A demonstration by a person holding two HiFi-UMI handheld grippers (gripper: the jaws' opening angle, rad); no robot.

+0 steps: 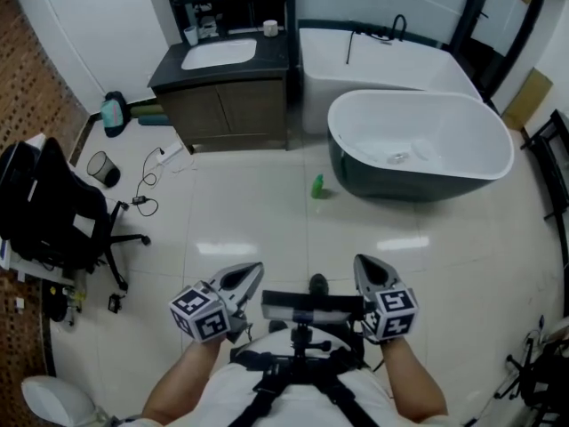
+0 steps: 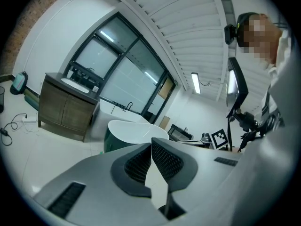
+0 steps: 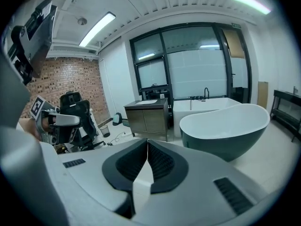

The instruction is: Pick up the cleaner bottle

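bottle [image 1: 317, 186]: small, green, upright on the floor [image 1: 267, 229]; it stands just beside the dark outer wall of the tub [image 1: 391, 183], near that tub's left end in the head view. Nothing touches it.
tub: freestanding oval, white inside and dark outside. Whether the bottle touches the wall cannot be told.
cabinet [image 1: 233, 109]: wooden, with a dark top and a white basin. It stands left of the tub and beyond the bottle.
bath [image 1: 382, 65]: white and built in, behind the tub, with a dark tap on its rim.
left tongs [image 1: 252, 274]: held low in front of the person, well apart from the bottle, with the tips pointing towards it. In the left gripper view the tongs [image 2: 151, 142] are together, with nothing between them.
right tongs [image 1: 366, 267]: beside the left pair and just as far from the bottle. In the right gripper view the tongs [image 3: 147, 142] are together and empty.
chair [image 1: 53, 207]: black office chair at the far left.
bin [image 1: 104, 168]: small and dark, near the chair.
cable [image 1: 147, 185]: loose on the floor, between the bin and the cabinet.
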